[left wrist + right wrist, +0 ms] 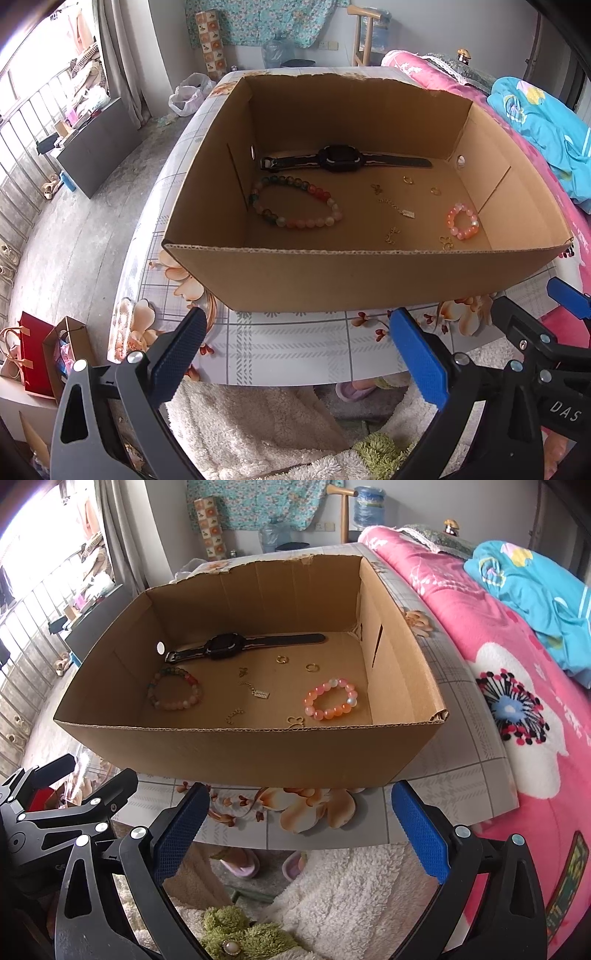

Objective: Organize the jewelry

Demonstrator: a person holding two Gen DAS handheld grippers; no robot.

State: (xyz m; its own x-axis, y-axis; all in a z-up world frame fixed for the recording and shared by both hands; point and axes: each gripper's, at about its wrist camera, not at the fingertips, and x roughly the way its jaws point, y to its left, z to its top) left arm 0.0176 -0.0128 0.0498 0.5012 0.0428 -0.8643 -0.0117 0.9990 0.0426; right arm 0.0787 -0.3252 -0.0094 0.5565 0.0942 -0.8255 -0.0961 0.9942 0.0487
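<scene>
Floral table (280, 347) beside a pink bed (480, 635) carried your cardboard box (369, 275): watch (341, 159), two bead bracelets (295, 203), small gold pieces (397, 206) inside. Your left gripper (295, 354) and right gripper (299, 830) had fingers wide apart, empty.

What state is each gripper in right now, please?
Left gripper: open, holding nothing, short of the box.
Right gripper: open, holding nothing, also short of the box.

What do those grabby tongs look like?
Both the left tongs and right tongs have black plastic frames with triangle cut-outs, shiny silver rivets, and flat bumpy blue pads on the fingers. The right tongs, seen from the left camera, carry white letters "DAS".
</scene>
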